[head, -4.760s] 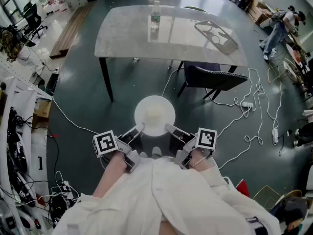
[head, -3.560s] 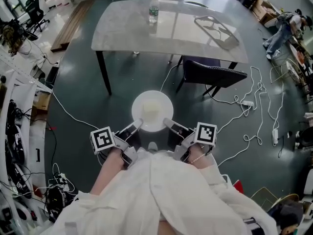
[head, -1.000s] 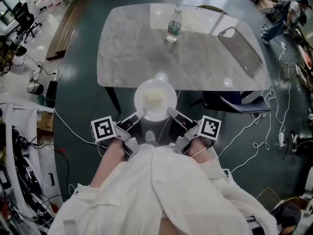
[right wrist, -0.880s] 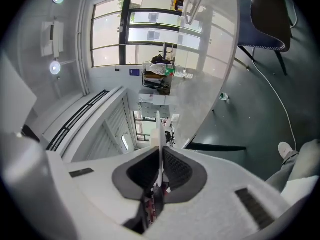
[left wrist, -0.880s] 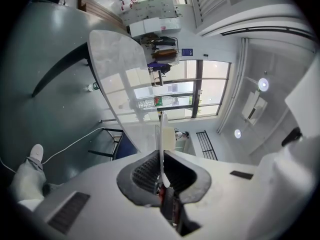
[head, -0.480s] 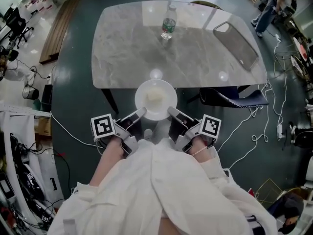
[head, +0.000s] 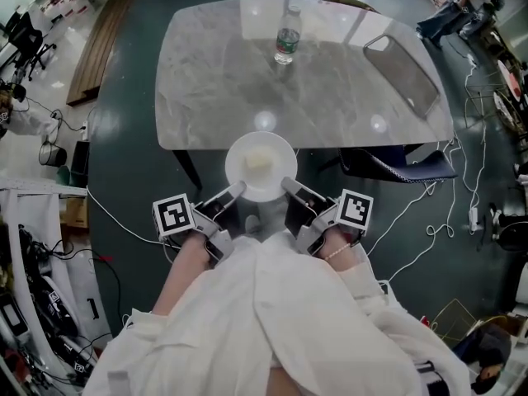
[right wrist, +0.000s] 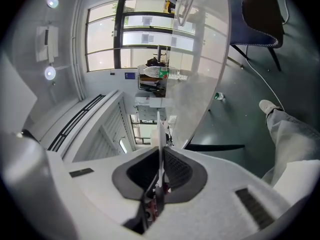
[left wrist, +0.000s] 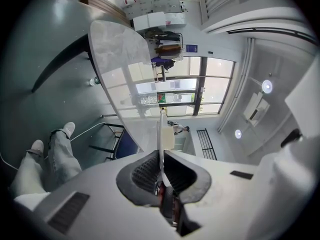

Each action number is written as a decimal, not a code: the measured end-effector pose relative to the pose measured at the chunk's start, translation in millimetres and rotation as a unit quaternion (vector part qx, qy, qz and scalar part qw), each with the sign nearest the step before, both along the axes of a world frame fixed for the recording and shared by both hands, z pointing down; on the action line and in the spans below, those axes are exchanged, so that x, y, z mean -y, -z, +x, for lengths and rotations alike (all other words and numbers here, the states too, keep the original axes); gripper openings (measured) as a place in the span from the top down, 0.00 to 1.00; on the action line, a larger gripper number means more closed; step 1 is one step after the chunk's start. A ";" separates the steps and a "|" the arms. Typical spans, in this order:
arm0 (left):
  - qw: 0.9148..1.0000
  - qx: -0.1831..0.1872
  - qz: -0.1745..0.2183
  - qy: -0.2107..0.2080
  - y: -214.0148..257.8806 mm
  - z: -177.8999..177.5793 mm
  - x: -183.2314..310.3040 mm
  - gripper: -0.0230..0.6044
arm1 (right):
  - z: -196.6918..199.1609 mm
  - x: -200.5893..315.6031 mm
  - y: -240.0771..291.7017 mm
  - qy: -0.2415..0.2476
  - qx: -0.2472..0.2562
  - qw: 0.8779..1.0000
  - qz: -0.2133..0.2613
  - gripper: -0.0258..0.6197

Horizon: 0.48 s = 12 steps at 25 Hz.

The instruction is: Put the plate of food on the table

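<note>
A round white plate (head: 261,166) with a pale lump of food (head: 261,162) on it is carried between the two tools, just at the near edge of the grey marble-patterned counter (head: 214,73). In the head view its far rim overlaps that edge, while most of the plate hangs on the person's side of it. The left hand-held gripper (head: 238,191) is clamped on the plate's near-left rim and the right hand-held gripper (head: 286,188) on its near-right rim. Both sit equally far back from the counter's edge, so neither hand is nearer. The plate is round and has no long axis, while the counter's long side runs across the path. The coming move therefore looks like a plain carry straight forward over the edge, then a lowering. Beyond the edge the middle of the counter is bare, with a clear plastic water bottle (head: 285,43) towards the far side and a grey oblong tray (head: 406,71) towards the right end, both well apart from the plate. The head view cannot tell how high the plate rides over the counter. The left gripper view shows the jaws pinched on the thin rim (left wrist: 160,134), edge-on, with the counter slab (left wrist: 120,59) ahead. The right gripper view shows the same pinch on the rim (right wrist: 160,129), but neither shows the landing spot.
</note>
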State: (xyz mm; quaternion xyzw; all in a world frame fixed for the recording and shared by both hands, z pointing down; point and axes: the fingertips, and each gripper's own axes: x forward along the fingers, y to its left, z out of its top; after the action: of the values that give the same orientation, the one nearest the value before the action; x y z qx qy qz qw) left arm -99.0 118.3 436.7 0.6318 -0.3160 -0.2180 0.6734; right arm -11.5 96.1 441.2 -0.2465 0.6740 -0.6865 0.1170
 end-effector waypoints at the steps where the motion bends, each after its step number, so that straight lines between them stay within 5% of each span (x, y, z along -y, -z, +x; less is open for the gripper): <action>1: 1.000 -0.001 -0.002 0.002 -0.9 -0.1 -0.3 0.92 | -0.3 -0.3 -0.9 0.002 -0.002 1.000 0.000 0.94; 12: 0.999 -0.008 -0.034 0.001 -20.7 10.7 27.5 0.92 | 10.8 26.9 -18.6 -0.001 -0.008 1.000 -0.028 0.94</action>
State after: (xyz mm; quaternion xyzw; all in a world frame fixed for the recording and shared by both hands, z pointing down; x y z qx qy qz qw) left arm -88.3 90.8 457.4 0.6064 -0.3187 -0.2123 0.6969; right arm -0.7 69.2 459.8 -0.2559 0.6550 -0.7032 0.1052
